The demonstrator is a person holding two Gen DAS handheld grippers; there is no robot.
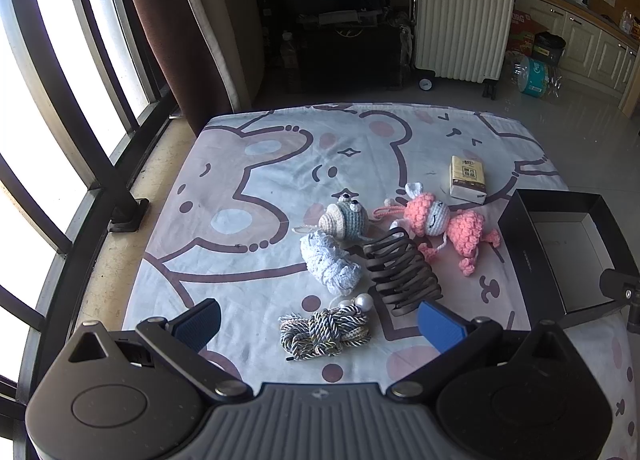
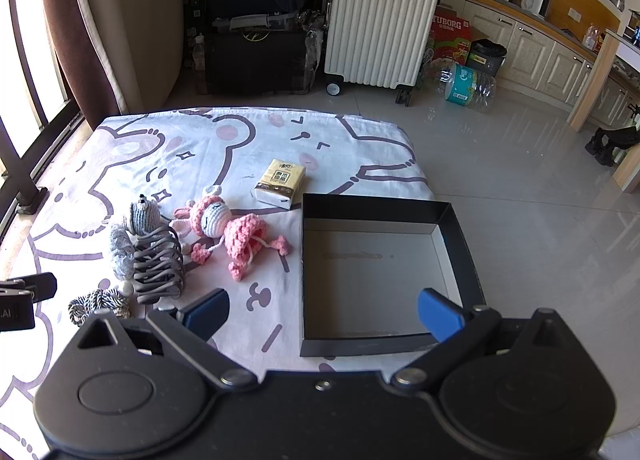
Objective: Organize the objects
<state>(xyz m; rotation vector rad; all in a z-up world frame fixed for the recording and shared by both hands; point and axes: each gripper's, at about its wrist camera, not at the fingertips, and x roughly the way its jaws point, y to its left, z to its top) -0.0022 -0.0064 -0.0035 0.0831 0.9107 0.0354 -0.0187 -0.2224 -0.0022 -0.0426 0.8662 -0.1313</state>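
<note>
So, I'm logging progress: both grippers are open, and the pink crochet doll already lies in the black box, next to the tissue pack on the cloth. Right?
Not quite. The black box holds nothing; the right wrist view shows the pink crochet doll on the cloth left of it, near the tissue pack. Both the left gripper and right gripper are open.

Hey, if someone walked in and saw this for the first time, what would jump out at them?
Probably the pink crochet doll lying mid-table on the cartoon bear cloth, in a cluster with a grey crochet toy, a dark hair claw and a cord bundle. To its right sits an open, empty black box at the table edge. Behind the table, a white suitcase stands on the floor.
</note>
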